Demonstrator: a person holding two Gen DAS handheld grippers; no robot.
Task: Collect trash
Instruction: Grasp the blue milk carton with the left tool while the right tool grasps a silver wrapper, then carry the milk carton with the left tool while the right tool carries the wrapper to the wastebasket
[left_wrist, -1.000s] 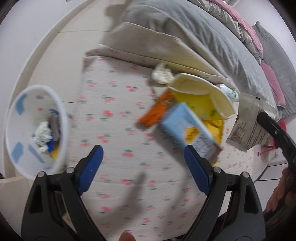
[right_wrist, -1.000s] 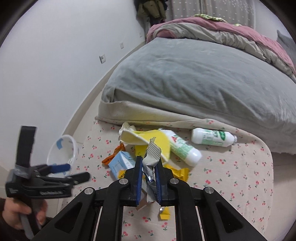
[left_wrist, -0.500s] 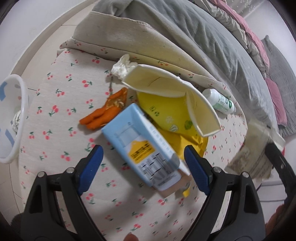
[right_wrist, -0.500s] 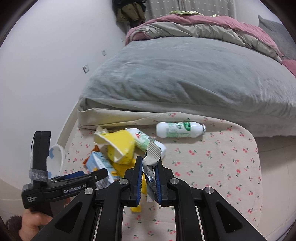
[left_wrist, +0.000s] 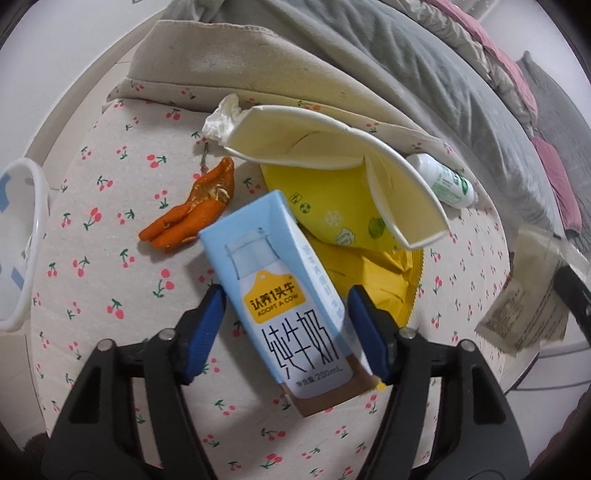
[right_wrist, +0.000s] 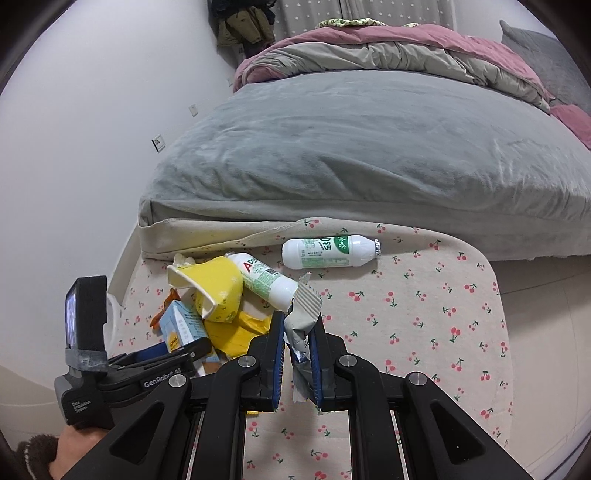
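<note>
Left wrist view showed the left gripper (left_wrist: 286, 317) pointing down with its jaws closing around a light-blue milk carton (left_wrist: 284, 299) that lay between the blue pads (left_wrist: 207, 321) on the cherry-print mat (left_wrist: 110, 229), the pads close beside its sides but not yet clearly pressing. Just beyond the carton lay an orange peel (left_wrist: 195, 206), a crushed yellow paper cup (left_wrist: 332, 147) over a yellow wrapper (left_wrist: 373, 273) and a crumpled tissue (left_wrist: 221, 118), with the white bin's rim (left_wrist: 33, 206) at the left edge. Right wrist view showed the right gripper (right_wrist: 298, 332) clamped tight on a silver foil wrapper (right_wrist: 303, 314), held above the mat near two white bottles (right_wrist: 328, 251) lying beside the grey bed (right_wrist: 351, 147).
</note>
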